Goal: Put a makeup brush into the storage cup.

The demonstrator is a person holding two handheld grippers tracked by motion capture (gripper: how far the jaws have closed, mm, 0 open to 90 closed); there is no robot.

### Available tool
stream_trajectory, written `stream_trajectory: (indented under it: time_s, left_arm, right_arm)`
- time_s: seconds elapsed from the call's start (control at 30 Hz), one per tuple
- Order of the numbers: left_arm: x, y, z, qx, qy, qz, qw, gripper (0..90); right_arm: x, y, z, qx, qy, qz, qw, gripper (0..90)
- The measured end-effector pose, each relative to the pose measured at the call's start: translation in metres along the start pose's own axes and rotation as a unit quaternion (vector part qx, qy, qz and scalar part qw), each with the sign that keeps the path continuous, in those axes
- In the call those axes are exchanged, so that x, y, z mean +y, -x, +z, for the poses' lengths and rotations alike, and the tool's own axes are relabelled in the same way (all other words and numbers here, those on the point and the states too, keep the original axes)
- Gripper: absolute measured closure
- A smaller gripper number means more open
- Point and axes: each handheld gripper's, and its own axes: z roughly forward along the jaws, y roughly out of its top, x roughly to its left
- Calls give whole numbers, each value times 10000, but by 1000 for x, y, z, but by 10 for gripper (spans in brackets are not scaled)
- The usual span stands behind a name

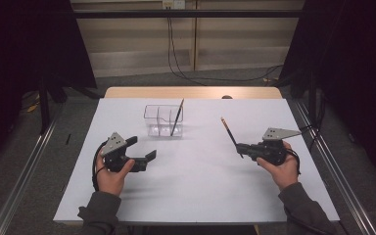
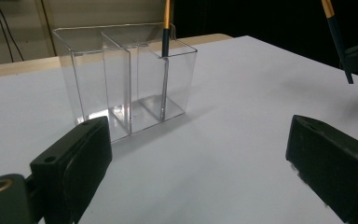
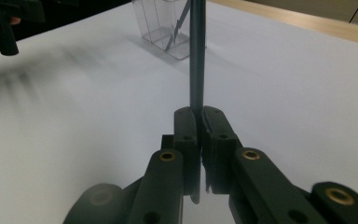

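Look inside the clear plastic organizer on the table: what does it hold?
One dark pencil leans in the right end compartment of the organizer. The other compartments look empty through the clear walls; nothing seems hidden.

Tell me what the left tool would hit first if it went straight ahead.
Probably the clear organizer: it stands ahead of the open left tool, slightly left of centre, with bare table between. Depth is uncertain.

Dark pencil (image 3: 196, 60) with gold band, clear organizer (image 1: 163, 120), white table (image 1: 196, 186).
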Motion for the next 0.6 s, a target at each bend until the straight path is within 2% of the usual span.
stream_trajectory:
  time_s: [0.23,0.6]
  left_arm:
    - [0,0,0,-18,21,-20,10000,66]
    - [-1,0,2,-106,27,-49,9999,64]
  right_arm:
    - [-2,-1,-6,-91,469,46,9988,852]
    - [-2,-4,-4,-42,696,36,9976,852]
